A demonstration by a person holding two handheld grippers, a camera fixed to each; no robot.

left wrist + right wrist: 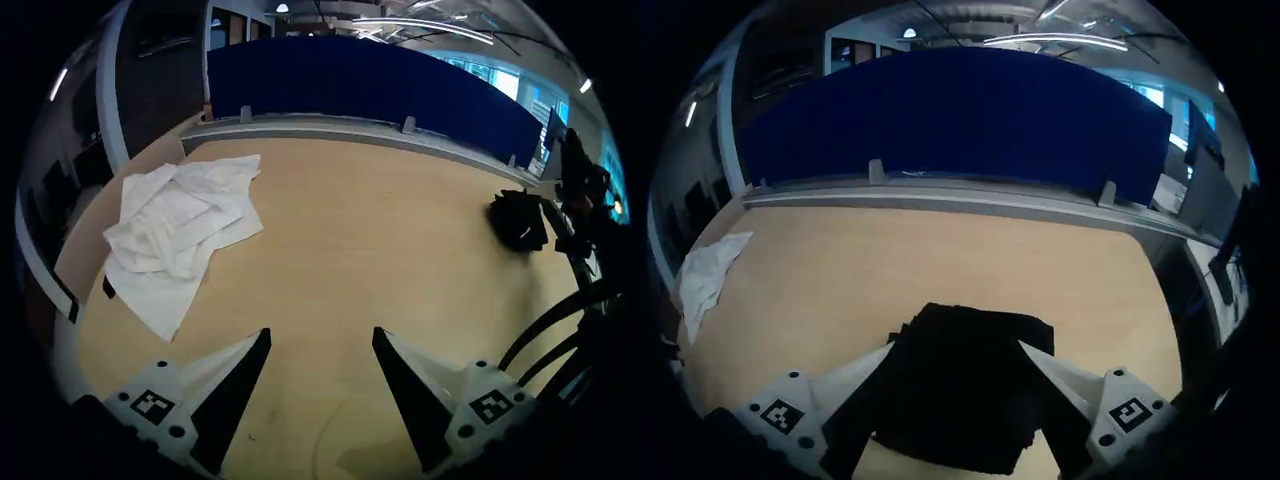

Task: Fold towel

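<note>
A crumpled pile of white towels (180, 232) lies on the wooden table (360, 240) at the far left, well ahead of my left gripper (320, 336), which stands open over bare wood. A black folded towel (518, 220) rests near the table's right edge. In the right gripper view this black towel (968, 384) lies flat right under my right gripper (956, 346). Its fingers are spread open on either side of the cloth, not pressing on it. The white towels (708, 272) show at the far left edge there.
A blue partition (960, 120) on a grey rail (960, 196) closes off the table's far side. Dark chair or stand parts (560, 336) rise at the table's right edge, with a dark, unclear shape (588, 192) beyond the black towel.
</note>
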